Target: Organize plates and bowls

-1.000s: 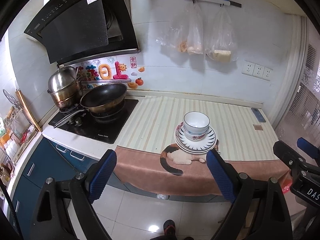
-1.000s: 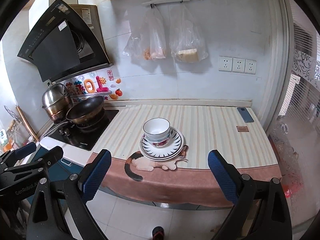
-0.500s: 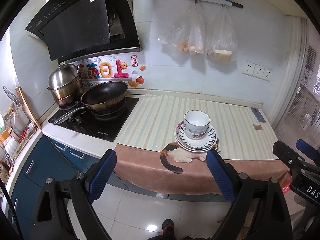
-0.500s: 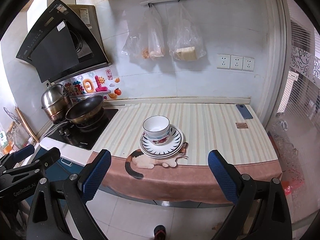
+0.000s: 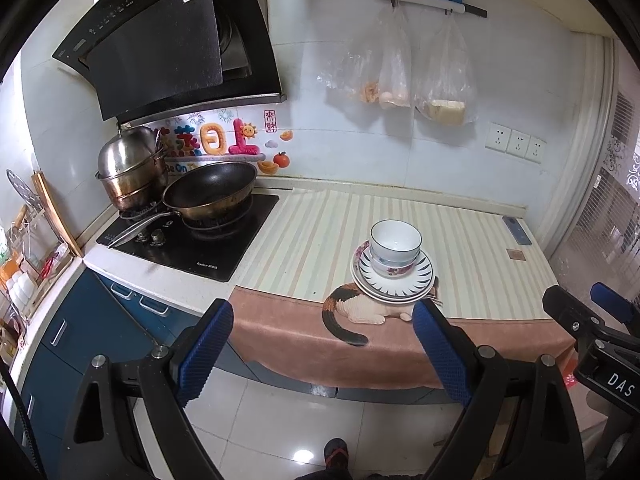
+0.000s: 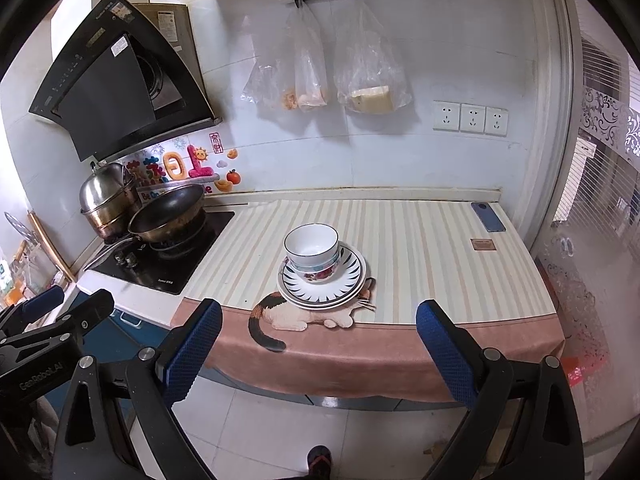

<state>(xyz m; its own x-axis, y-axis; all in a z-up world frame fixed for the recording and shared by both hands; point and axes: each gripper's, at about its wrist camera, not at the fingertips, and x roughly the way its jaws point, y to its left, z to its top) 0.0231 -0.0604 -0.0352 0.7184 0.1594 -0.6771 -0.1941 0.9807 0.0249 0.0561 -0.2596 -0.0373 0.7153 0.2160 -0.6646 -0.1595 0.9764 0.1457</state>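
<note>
A white bowl [image 5: 395, 239] sits nested in a flower-patterned bowl [image 5: 394, 269], on a stack of plates [image 5: 416, 282] with dark rim stripes, near the front edge of the striped counter mat [image 5: 320, 240]. The same stack shows in the right wrist view: the white bowl [image 6: 312, 245], the plates [image 6: 348, 276]. My left gripper [image 5: 322, 328] is open and empty, held out over the floor short of the counter. My right gripper [image 6: 318, 330] is also open and empty, back from the counter edge.
A black stove [image 5: 192, 240] with a wok [image 5: 210, 192] and a steel pot [image 5: 130, 168] stands left. A phone [image 6: 488, 217] and a small brown card [image 6: 483, 245] lie at the counter's right. Bags [image 6: 340, 72] hang on the wall. A foot [image 6: 319, 456] shows on the floor.
Both grippers have drifted slightly; the stack sits a little lower in the right wrist view. Nothing on the counter moved.
</note>
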